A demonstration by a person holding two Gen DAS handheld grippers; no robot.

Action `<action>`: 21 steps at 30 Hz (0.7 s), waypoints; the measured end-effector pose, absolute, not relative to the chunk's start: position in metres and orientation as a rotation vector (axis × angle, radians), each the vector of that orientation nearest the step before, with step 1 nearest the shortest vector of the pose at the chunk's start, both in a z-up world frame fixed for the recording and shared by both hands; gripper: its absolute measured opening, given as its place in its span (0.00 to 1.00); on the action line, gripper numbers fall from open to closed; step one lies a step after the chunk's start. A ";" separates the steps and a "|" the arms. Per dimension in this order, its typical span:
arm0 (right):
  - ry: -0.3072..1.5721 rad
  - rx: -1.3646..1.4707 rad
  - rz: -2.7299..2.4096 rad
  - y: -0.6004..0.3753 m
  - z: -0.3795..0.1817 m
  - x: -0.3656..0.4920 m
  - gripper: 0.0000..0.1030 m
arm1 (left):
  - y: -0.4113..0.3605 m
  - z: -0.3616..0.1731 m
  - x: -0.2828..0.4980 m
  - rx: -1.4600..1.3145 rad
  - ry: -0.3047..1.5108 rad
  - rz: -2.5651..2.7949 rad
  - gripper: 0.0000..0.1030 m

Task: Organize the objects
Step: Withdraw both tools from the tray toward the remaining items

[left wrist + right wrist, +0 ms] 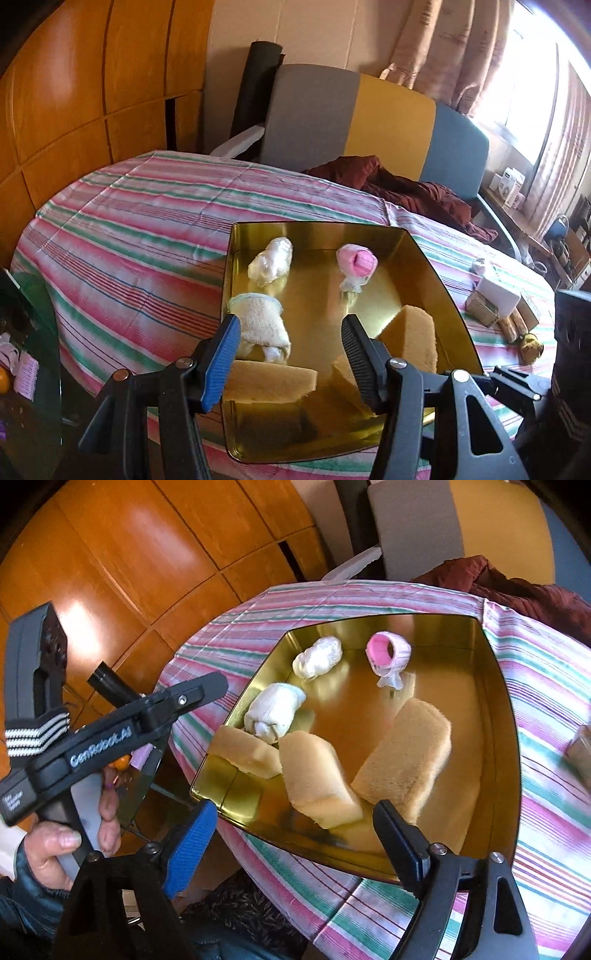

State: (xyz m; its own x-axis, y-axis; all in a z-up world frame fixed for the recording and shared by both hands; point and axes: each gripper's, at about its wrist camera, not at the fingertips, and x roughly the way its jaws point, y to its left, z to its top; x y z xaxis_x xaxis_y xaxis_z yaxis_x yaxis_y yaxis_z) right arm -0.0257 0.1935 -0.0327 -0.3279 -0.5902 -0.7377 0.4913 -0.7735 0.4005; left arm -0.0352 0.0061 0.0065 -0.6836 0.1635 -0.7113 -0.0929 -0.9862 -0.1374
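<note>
We see the task's things gathered in a gold metal tray [495, 709] lying on a bench covered by a striped cloth [140, 221]; three yellow sponge blocks sit in its near half; the right sponge [406, 753] runs its long axis from near-left to far-right, the middle sponge [314, 775] slants the other way, from far-left to near-right, and the two close toward each other at their near ends; the left sponge [243, 749] lies low against the tray's left wall, its long axis roughly across the tray, touching the middle sponge; just beyond it a cream rolled sock [273, 712] lies with its tucked end toward the sponges; farther back a white rolled sock [317, 657] lies near the left wall, and a pink rolled sock [388, 653] stands apart to its right, its round opening facing left in the right wrist view; outside the tray, to its right, a white box [498, 295] and small items sit on the cloth; the left hand-held gripper [291, 347] hangs over the tray's near-left part with its jaws parted and nothing between them; the right hand-held gripper [295, 834] is spread wide above the near edge, also empty; a hand [62, 849] grasps the left tool's handle.
</note>
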 end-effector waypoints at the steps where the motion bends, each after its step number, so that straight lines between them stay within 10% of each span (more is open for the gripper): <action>1: -0.138 1.237 -2.131 0.195 -0.032 -0.026 0.85 | 0.008 0.007 -0.034 -1.173 -0.126 2.758 0.56; 21: -0.205 1.214 -2.343 0.259 -0.018 -0.035 0.90 | 0.046 0.022 -0.013 -1.093 0.016 2.702 0.56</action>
